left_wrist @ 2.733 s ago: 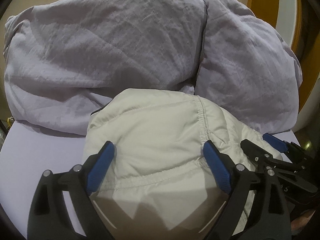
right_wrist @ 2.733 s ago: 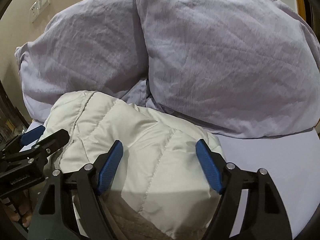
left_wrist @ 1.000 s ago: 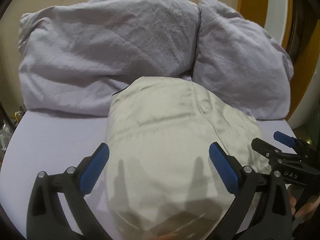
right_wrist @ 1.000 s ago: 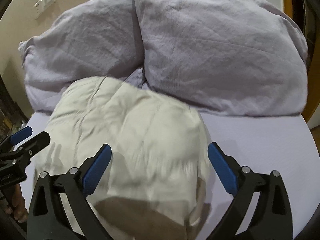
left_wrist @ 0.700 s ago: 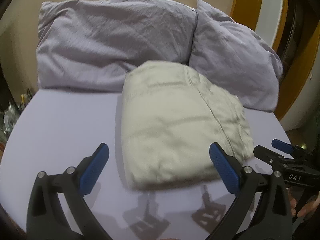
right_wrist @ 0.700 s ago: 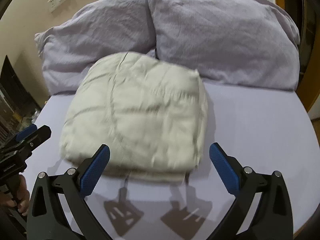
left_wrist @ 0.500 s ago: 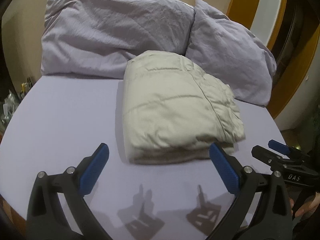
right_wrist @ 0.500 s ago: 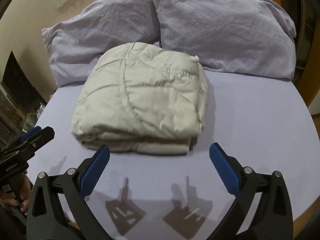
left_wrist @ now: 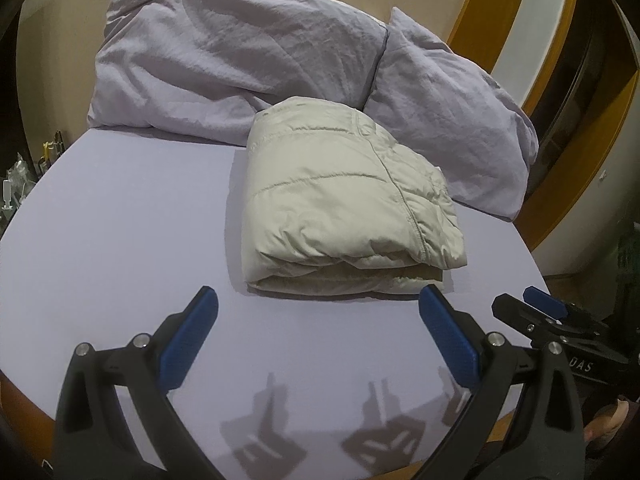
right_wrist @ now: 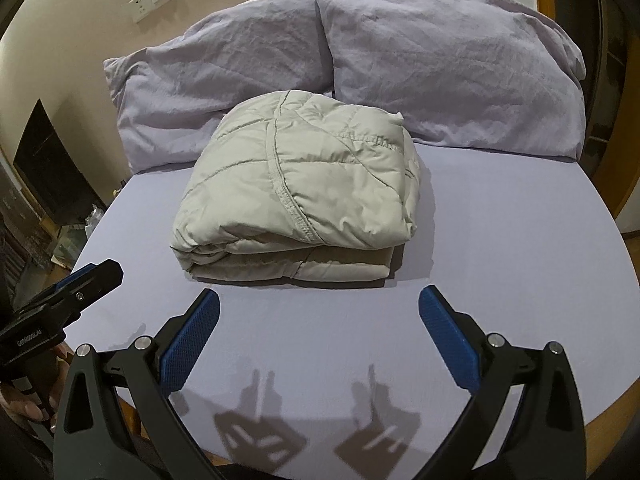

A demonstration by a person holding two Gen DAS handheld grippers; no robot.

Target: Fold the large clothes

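A cream quilted jacket (left_wrist: 340,200) lies folded into a thick square bundle on the lavender bed sheet (left_wrist: 120,240), its far edge against the pillows. It also shows in the right wrist view (right_wrist: 304,196). My left gripper (left_wrist: 318,312) is open and empty, held back from the bundle's near edge. My right gripper (right_wrist: 318,312) is open and empty too, also short of the bundle. Each gripper shows in the other's view: the right one at the right edge (left_wrist: 532,308), the left one at the left edge (right_wrist: 92,276).
Two lavender pillows (right_wrist: 224,64) (right_wrist: 448,56) lean against the beige wall behind the jacket. A wooden frame (left_wrist: 480,12) stands at the right. Clutter (right_wrist: 72,236) sits on the floor left of the bed. The bed's near edge (right_wrist: 600,412) is close below my grippers.
Both grippers have let go of the jacket and pulled back from it. The jacket now rests folded on the bed, with bare sheet between it and the fingers.
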